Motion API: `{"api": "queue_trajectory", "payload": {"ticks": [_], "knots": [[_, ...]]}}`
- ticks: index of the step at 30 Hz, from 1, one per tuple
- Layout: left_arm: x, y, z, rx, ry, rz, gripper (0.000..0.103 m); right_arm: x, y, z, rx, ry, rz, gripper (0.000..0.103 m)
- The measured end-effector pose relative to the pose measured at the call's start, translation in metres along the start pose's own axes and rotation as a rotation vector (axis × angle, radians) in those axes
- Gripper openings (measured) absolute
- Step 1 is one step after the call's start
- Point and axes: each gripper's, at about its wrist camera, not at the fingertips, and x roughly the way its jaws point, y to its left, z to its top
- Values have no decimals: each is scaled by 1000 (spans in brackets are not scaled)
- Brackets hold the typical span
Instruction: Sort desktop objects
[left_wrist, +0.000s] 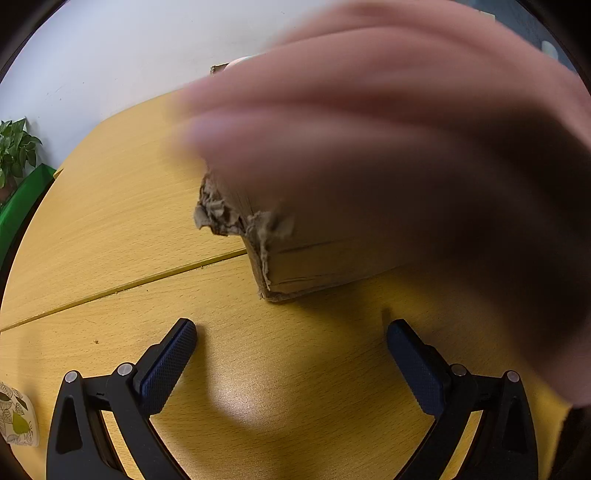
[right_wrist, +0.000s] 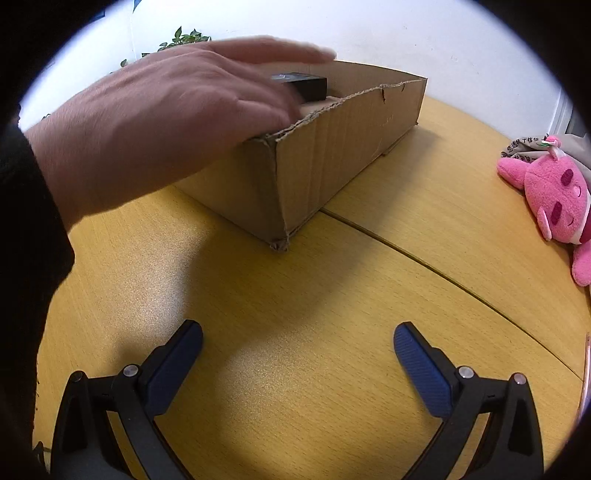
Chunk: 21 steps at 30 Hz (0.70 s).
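Observation:
A torn cardboard box (right_wrist: 332, 147) stands on the wooden table (right_wrist: 295, 295); its ripped corner shows in the left wrist view (left_wrist: 280, 258). A black box (right_wrist: 306, 85) lies inside it. A bare hand (right_wrist: 155, 122) reaches over the box and fills much of the left wrist view (left_wrist: 388, 147), blurred. A pink plush toy (right_wrist: 554, 199) lies at the right on the table. My left gripper (left_wrist: 291, 332) is open and empty, low over the table in front of the box. My right gripper (right_wrist: 297, 336) is open and empty, also in front of the box.
A leaf-patterned cup (left_wrist: 16, 413) stands at the table's left edge. A green container (left_wrist: 22, 199) and a potted plant (left_wrist: 14, 147) are beyond the far left. A grey printed bag (right_wrist: 532, 147) lies behind the plush. A seam (right_wrist: 443, 273) crosses the tabletop.

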Motion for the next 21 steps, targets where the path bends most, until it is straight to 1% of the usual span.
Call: {"api": "queue_trajectory", "payload": {"ticks": [21], "knots": [[0,1,0,0,0,0,103,-2,0,-1,-3,2,-3,103]]}}
